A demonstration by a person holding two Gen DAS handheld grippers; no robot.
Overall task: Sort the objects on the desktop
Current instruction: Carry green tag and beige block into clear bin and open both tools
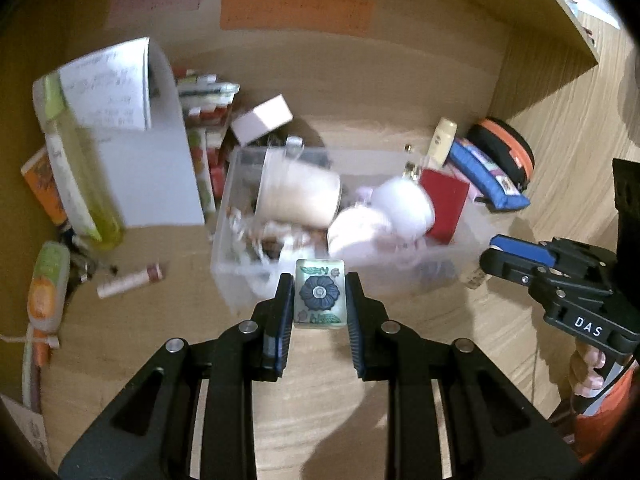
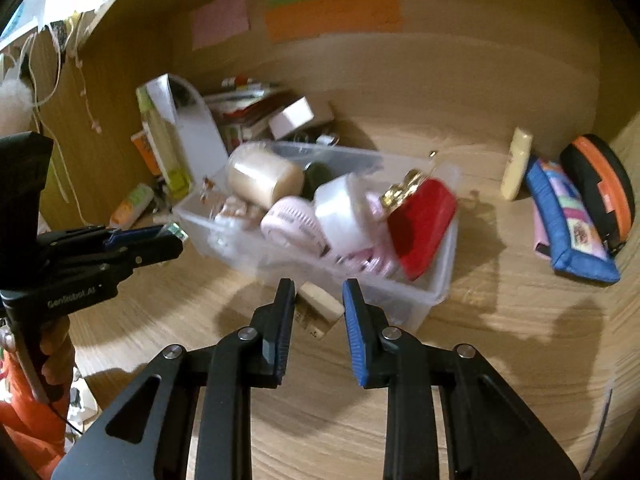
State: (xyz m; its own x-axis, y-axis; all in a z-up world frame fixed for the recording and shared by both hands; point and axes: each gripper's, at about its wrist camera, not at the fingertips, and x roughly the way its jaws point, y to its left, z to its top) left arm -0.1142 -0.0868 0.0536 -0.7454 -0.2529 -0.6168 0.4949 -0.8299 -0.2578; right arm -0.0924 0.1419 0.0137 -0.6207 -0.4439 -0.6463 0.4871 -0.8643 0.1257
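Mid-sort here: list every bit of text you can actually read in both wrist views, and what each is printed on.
"DAS": white letters on the right gripper body, left wrist view.
"GenRobot.AI": faint print on the left gripper body, right wrist view.
Handwriting on the white paper: too blurred to read.
Marks on the tile held by the left gripper: not legible.
Labels on the blue pouch: too blurred to read.

Both cams ride on the grippers, looking forward along the fingers and down at the desk (image 2: 500, 320). Left wrist view sits close in front of the clear bin (image 1: 240, 276), facing the back wall with its coloured paper notes (image 1: 296, 10). Right wrist view looks from further right, near the bin's (image 2: 436, 280) right corner, same facing. Shared: bin, notes (image 2: 334, 14), blue pouch (image 1: 490, 176) (image 2: 576, 236) far right. Each view catches the other gripper: right gripper (image 1: 494, 256) at right edge, left gripper (image 2: 176, 236) at left edge
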